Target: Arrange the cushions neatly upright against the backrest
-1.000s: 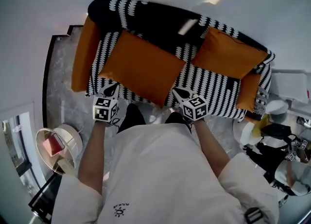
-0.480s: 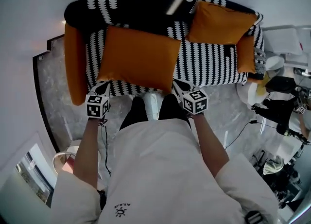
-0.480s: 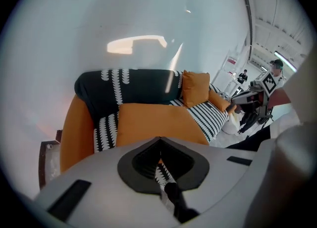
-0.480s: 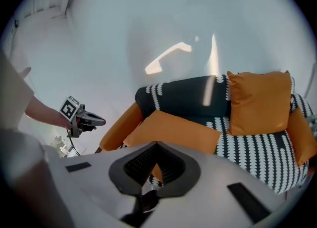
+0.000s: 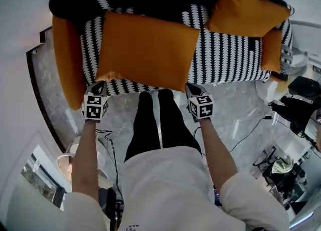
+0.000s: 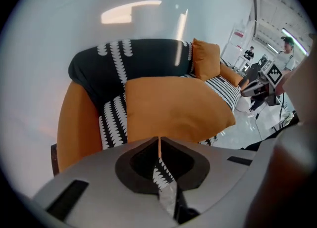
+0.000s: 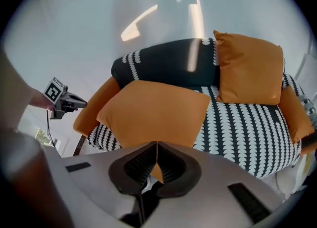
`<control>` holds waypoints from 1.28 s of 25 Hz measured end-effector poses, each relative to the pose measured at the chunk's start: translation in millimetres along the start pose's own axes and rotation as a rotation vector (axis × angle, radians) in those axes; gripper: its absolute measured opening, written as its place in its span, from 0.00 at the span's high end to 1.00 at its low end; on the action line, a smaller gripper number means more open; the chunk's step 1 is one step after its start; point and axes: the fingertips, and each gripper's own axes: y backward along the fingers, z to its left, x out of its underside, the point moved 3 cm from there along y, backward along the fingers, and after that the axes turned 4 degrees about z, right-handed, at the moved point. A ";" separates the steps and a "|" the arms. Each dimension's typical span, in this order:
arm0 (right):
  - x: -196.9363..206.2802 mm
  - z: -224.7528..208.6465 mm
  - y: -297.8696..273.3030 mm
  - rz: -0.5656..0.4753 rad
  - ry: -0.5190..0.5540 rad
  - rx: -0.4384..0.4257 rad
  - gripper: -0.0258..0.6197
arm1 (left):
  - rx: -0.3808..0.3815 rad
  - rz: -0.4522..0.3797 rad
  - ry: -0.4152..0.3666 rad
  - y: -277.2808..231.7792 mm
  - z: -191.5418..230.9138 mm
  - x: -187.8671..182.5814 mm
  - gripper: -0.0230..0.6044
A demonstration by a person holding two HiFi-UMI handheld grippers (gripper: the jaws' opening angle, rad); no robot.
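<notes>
Now the sofa (image 5: 220, 59) looks squarer and nearer than a second ago, and both grippers have kept to its front edge. Our left gripper (image 5: 98, 83) and right gripper (image 5: 189, 86) have their jaws pressed together. Each tip sits just at a front corner of the big cushion (image 5: 148, 49), which lies flat on the sofa's seat. The small cushion (image 5: 246, 12) leans on the sofa's backrest.

Staged living-room set inside lab hall: patterned sofa (image 5: 225, 59), cable (image 5: 251, 130) on glossy floor (image 5: 235, 107), people (image 6: 288, 49) beyond.
</notes>
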 end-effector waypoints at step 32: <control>58.5 -23.9 -96.0 0.347 0.160 -0.212 0.76 | 0.100 0.243 -0.244 -98.7 40.9 36.3 0.84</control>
